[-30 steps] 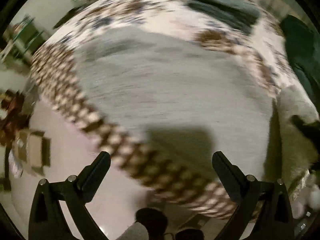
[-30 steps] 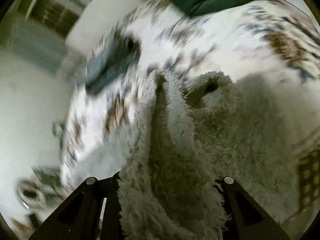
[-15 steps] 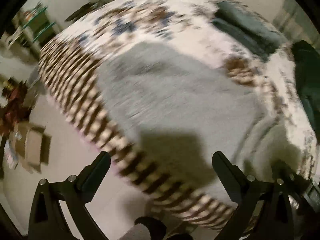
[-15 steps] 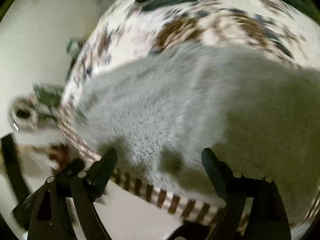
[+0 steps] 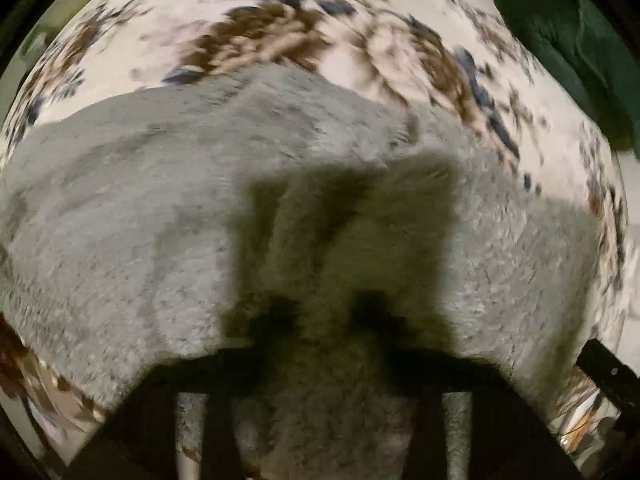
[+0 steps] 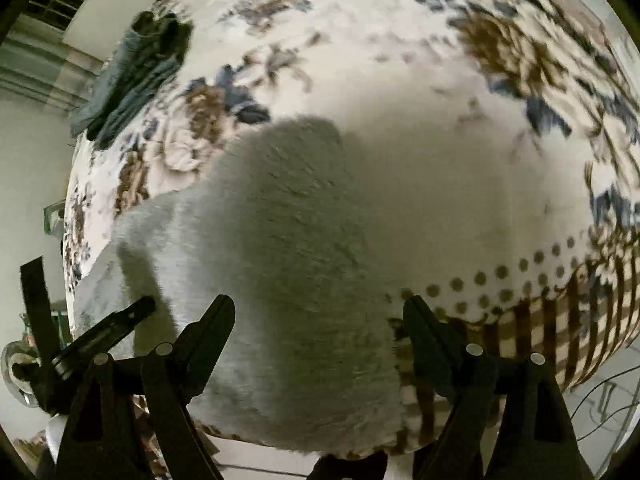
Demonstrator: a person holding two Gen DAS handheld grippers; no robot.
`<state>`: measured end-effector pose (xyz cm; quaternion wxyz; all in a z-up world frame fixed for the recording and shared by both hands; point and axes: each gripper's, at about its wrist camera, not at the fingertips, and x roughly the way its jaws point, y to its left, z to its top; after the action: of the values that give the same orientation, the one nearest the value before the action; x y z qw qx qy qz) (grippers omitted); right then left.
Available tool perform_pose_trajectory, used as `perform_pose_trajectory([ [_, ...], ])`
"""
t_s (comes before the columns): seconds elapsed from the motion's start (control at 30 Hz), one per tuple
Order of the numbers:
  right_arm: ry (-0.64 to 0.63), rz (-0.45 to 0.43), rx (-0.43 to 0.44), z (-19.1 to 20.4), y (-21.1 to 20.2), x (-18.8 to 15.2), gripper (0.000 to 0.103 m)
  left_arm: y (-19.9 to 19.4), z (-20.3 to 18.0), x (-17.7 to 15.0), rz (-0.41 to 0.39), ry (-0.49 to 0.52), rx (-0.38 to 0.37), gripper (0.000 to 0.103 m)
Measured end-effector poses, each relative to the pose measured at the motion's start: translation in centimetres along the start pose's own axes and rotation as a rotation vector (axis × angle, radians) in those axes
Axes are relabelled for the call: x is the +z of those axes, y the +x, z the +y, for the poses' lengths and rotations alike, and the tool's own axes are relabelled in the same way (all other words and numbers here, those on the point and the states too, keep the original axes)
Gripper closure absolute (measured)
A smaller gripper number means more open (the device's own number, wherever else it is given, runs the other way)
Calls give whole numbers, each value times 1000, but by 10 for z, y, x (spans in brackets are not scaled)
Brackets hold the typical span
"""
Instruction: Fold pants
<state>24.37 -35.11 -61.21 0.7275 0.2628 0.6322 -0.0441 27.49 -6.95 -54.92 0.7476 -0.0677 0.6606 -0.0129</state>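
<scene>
Grey fleece pants [image 5: 168,216] lie spread on a floral bedspread [image 5: 392,40]. In the left wrist view my left gripper [image 5: 324,320] is closed on a fold of the grey fleece, which bunches up between its dark, blurred fingers [image 5: 276,316]. In the right wrist view the pants [image 6: 280,248] lie under my right gripper [image 6: 318,320], which is open and empty above their end near the bed's front edge. The left gripper's fingers also show at the lower left of the right wrist view [image 6: 120,320].
A folded dark blue-grey garment [image 6: 132,76] lies at the far left of the bed. A dark green cloth [image 5: 576,48] lies at the right. The bedspread [image 6: 540,328] has a checked brown border at the front edge, with floor below.
My right gripper let go of the fleece fold and now hovers open over the flat pants. My left gripper, open before, dropped onto the pants and closed on a fold.
</scene>
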Motion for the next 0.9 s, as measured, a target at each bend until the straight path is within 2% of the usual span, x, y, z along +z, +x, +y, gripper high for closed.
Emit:
perform_pose_trajectory([
  [0.1, 5, 21, 11, -4, 10, -4, 15, -28, 3, -8, -91, 7, -31, 92],
  [0.17, -3, 27, 22, -5, 9, -11, 15, -50, 9, -11, -117, -13, -59, 92],
  [0.23, -17, 34, 31, -3, 10, -16, 15, -65, 21, -15, -144, -34, -56, 92],
  [0.33, -24, 56, 32, 0, 18, -19, 15, -60, 40, -14, -135, -80, -20, 92],
  [0.4, -24, 76, 27, 2, 25, -20, 15, -47, 52, -13, -102, -105, -25, 91],
  [0.5, -41, 88, 22, 7, 28, -21, 15, -33, 68, -14, -34, -173, -105, 84],
  [0.57, -43, 94, 39, 8, 26, -20, 15, -42, 83, -25, -41, -259, -206, 76],
  [0.6, -40, 100, 47, 8, 24, -21, 15, -48, 88, -30, -51, -287, -229, 74],
  [0.67, -34, 117, 61, 7, 23, -23, 15, -58, 99, -39, -64, -346, -268, 54],
  [0.7, -29, 129, 70, 5, 24, -25, 15, -61, 104, -46, -74, -374, -289, 51],
  [0.77, -16, 157, 87, 2, 28, -29, 15, -56, 104, -51, -59, -375, -292, 48],
  [0.9, 33, 229, 130, -5, 48, -38, 15, -26, 88, -54, 48, -307, -293, 48],
])
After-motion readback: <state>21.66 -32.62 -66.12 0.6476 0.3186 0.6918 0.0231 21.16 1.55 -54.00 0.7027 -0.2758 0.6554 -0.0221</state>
